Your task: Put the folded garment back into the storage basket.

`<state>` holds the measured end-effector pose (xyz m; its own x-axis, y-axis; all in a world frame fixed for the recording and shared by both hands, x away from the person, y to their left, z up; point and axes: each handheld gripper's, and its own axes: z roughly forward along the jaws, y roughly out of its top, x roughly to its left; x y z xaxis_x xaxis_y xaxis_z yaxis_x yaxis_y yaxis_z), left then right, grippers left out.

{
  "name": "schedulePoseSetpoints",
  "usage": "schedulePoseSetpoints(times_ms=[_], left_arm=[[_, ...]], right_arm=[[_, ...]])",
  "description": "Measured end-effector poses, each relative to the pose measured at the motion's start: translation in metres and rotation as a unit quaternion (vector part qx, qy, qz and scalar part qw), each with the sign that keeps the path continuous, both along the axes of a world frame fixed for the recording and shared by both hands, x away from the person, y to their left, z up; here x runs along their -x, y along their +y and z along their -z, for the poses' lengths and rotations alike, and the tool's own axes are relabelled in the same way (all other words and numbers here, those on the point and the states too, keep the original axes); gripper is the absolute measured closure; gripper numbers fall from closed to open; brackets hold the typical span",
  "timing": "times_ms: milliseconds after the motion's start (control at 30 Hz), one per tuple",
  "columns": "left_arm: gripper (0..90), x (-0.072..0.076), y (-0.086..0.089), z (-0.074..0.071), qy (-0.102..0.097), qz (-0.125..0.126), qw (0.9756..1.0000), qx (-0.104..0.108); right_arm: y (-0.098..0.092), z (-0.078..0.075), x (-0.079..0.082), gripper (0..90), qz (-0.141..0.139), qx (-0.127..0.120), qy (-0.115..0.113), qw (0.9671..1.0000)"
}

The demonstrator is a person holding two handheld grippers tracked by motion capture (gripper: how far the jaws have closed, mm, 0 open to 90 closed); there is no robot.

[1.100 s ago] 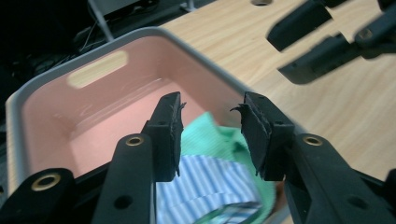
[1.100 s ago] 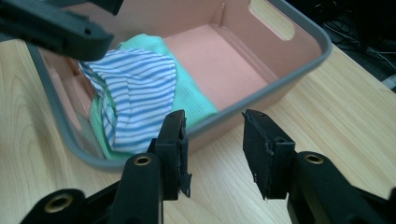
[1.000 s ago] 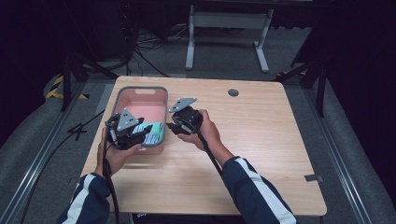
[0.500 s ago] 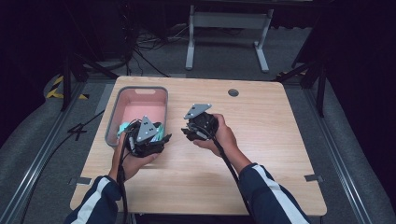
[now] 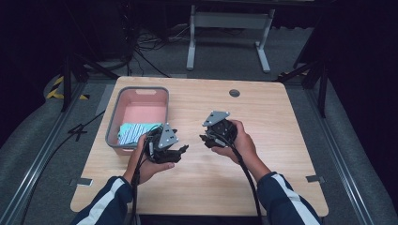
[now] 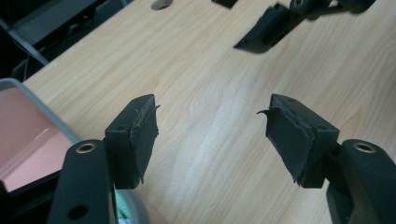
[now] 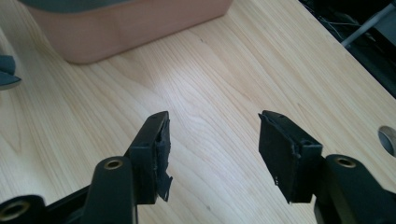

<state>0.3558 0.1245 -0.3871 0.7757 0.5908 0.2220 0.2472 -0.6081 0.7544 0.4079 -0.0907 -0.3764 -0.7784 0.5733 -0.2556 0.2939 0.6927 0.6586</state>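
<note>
Both claws agape above table (image 5: 291, 154)

A light wooden table (image 5: 281, 140) carries a pink bin (image 5: 141, 105) near its left edge

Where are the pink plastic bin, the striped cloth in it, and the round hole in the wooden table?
Pink plastic bin (image 5: 141, 90): high view, far rim.
Striped cloth (image 5: 133, 131): high view, its middle.
Round hole (image 5: 234, 93): high view, its centre.
</note>
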Motion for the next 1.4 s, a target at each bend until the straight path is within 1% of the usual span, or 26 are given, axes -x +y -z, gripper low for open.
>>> schedulePoseSetpoints(times_ms=[167,300,367,433,500,533,600,733,833,867,900,933,1000,1100,1167,1267,1367,1400], left_arm=[[31.4,0.002,-0.01,0.009,0.008,0.022,0.9997,-0.011],[30.2,0.005,-0.016,0.015,0.011,0.029,0.9992,-0.026],[30.0,0.006,-0.018,0.018,0.015,0.035,0.9989,-0.027],[29.0,0.007,-0.02,0.021,0.019,0.038,0.9986,-0.032],[28.7,0.008,-0.021,0.023,0.02,0.041,0.9983,-0.036],[28.6,0.008,-0.021,0.025,0.023,0.041,0.9982,-0.037],[28.0,0.009,-0.024,0.029,0.028,0.042,0.9977,-0.045],[27.3,0.011,-0.028,0.036,0.031,0.053,0.9968,-0.05],[26.7,0.012,-0.03,0.04,0.035,0.059,0.9958,-0.061],[26.6,0.012,-0.031,0.042,0.036,0.059,0.9957,-0.062],[26.5,0.012,-0.031,0.043,0.04,0.059,0.9953,-0.066],[26.4,0.012,-0.032,0.045,0.041,0.059,0.9949,-0.071],[25.9,0.011,-0.032,0.047,0.044,0.06,0.9946,-0.071],[25.8,0.012,-0.032,0.052,0.051,0.063,0.9939,-0.075],[25.5,0.013,-0.032,0.056,0.056,0.063,0.9936,-0.075],[24.7,0.014,-0.032,0.06,0.064,0.064,0.9925,-0.082],[23.7,0.015,-0.03,0.064,0.071,0.07,0.9917,-0.081],[23.5,0.016,-0.029,0.065,0.075,0.069,0.9915,-0.081]], right_arm=[[-0.016,0.002,0.006,43.0,0.005,0.01,-0.002,0.9999],[-0.029,0.004,0.011,41.5,0.014,0.014,0.0,0.9998],[-0.035,0.006,0.012,41.4,0.019,0.013,0.001,0.9997],[-0.041,0.008,0.013,41.0,0.022,0.013,0.001,0.9997],[-0.046,0.011,0.015,40.1,0.026,0.013,0.007,0.9996],[-0.049,0.012,0.015,39.9,0.028,0.018,0.007,0.9994],[-0.056,0.015,0.017,39.4,0.034,0.019,0.008,0.9992],[-0.067,0.02,0.02,39.1,0.043,0.02,0.014,0.9988],[-0.074,0.024,0.023,39.0,0.047,0.022,0.017,0.9985],[-0.077,0.026,0.024,38.9,0.049,0.024,0.015,0.9984],[-0.079,0.027,0.024,38.9,0.049,0.023,0.016,0.9984],[-0.081,0.028,0.026,38.8,0.052,0.023,0.02,0.9982],[-0.086,0.031,0.027,38.4,0.054,0.025,0.017,0.9981],[-0.093,0.035,0.031,37.5,0.057,0.025,0.02,0.9979],[-0.098,0.039,0.033,36.7,0.059,0.022,0.022,0.9978],[-0.105,0.044,0.037,35.6,0.056,0.018,0.023,0.998],[-0.113,0.047,0.041,34.8,0.056,0.011,0.021,0.9981],[-0.116,0.049,0.043,34.4,0.057,0.013,0.022,0.9981]])
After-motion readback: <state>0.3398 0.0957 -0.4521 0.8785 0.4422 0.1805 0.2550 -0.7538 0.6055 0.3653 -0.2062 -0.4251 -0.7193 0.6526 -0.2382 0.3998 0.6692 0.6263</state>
